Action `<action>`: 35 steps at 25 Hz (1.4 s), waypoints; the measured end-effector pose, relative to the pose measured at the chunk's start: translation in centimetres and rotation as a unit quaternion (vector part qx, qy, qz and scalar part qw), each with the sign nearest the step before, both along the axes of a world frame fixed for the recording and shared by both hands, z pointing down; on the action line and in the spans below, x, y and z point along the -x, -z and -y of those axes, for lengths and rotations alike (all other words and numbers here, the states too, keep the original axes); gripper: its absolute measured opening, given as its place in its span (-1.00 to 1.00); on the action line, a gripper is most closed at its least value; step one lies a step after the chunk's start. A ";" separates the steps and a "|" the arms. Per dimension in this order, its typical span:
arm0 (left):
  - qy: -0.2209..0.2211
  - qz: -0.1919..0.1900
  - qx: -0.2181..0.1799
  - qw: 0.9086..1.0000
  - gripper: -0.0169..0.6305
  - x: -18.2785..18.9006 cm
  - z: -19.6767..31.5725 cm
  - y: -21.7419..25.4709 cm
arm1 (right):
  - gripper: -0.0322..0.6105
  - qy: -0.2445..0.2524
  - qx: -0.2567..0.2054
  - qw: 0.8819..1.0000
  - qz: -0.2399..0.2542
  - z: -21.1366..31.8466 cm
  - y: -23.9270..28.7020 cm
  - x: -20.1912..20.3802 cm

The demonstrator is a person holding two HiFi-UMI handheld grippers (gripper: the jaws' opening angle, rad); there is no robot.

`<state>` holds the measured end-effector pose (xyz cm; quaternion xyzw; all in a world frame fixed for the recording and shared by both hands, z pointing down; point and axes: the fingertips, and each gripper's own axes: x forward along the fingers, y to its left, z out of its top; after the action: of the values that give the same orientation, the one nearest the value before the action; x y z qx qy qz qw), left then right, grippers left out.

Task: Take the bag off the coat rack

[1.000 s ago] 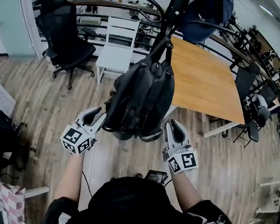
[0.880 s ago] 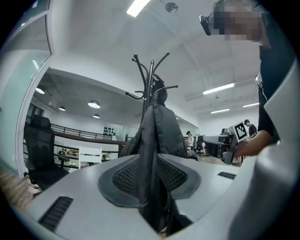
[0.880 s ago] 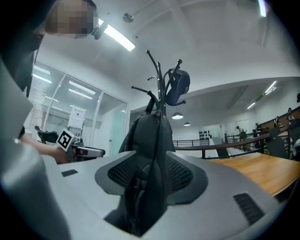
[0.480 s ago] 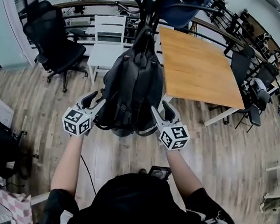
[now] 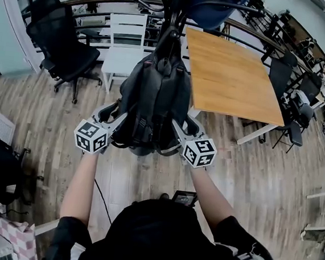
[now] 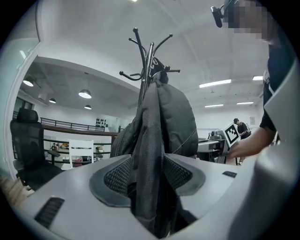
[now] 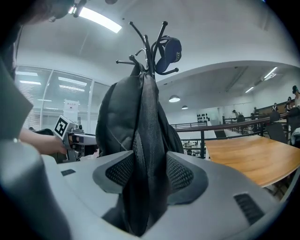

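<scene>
Now, bag (image 5: 157, 92) between both just-opened grippers (image 6: 147, 171) (image 7: 149, 173)

Your head view looks steeply down on the bag (image 5: 157, 97) from just behind it. Left & right gripper views sit low, v. close, facing it from opp. sides. All 3 share bag & coat rack (image 6: 146, 70).

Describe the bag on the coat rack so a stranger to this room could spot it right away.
Start at the big wooden table; a black coat rack stands beside it. The bag is the large black backpack hanging along the pole, far bigger and lower than the small dark blue cap hooked near the top.
</scene>
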<state>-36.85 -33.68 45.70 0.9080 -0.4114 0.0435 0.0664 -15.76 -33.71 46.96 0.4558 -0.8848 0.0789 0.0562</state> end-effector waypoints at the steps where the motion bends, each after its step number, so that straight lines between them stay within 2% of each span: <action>1: -0.004 0.003 0.003 1.000 -0.27 -0.3 0.2 -0.2 | -0.19 0.002 0.000 1.000 0.001 -0.1 -0.1 0.1; 9: -0.007 0.009 0.017 1.000 -0.28 -1.8 0.9 -1.0 | -0.29 0.012 0.006 1.000 0.007 -0.6 -0.1 0.3; 12: -0.004 0.015 0.019 1.000 -0.36 -2.1 0.7 -0.9 | -0.34 0.016 0.013 0.999 0.025 -0.8 -0.1 0.4; 16: -0.009 0.002 0.022 1.000 -0.50 -2.4 0.1 -0.5 | -0.42 0.019 0.021 0.998 0.058 -0.8 0.4 0.1; 22: 0.003 -0.022 0.001 1.000 -0.58 -2.4 -1.2 0.3 | -0.53 0.024 0.031 0.993 0.108 -1.4 1.0 0.2; 35: -0.015 -0.091 -0.023 0.995 -0.65 -2.7 -4.4 6.2 | -0.66 0.029 -0.023 0.988 0.149 -3.9 7.5 0.4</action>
<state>-34.20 -29.31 39.52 0.9157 -0.3907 -0.0478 0.0814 -16.17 -29.77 39.48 0.4141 -0.8978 0.1237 -0.0842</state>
